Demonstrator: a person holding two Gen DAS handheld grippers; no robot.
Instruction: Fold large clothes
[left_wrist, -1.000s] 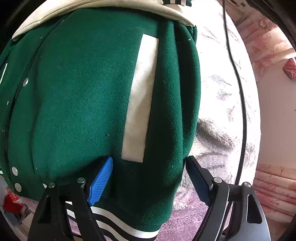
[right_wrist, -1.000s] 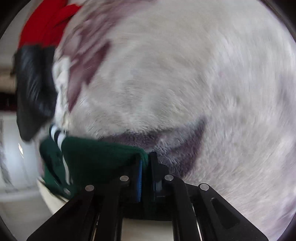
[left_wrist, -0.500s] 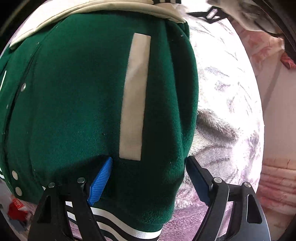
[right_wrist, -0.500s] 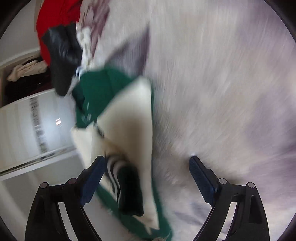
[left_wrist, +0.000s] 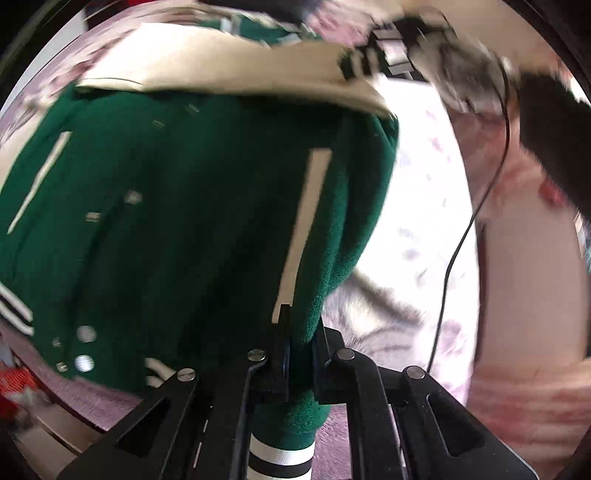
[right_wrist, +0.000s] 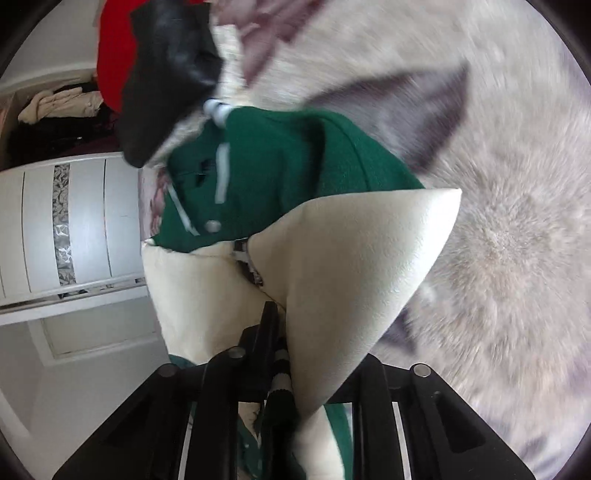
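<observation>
A home bedroom. A fluffy pale blanket (right_wrist: 498, 229) with grey-purple patches spreads ahead and to the right of the right hand-held gripper (right_wrist: 275, 332); to its left stands a white panelled wardrobe (right_wrist: 74, 225), and clothes (right_wrist: 59, 107) are heaped on a shelf above that.

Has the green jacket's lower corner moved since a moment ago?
Yes. The left tool has just closed on the green jacket near its striped hem, and that corner now hangs clear of the fluffy blanket it lay on.
</observation>
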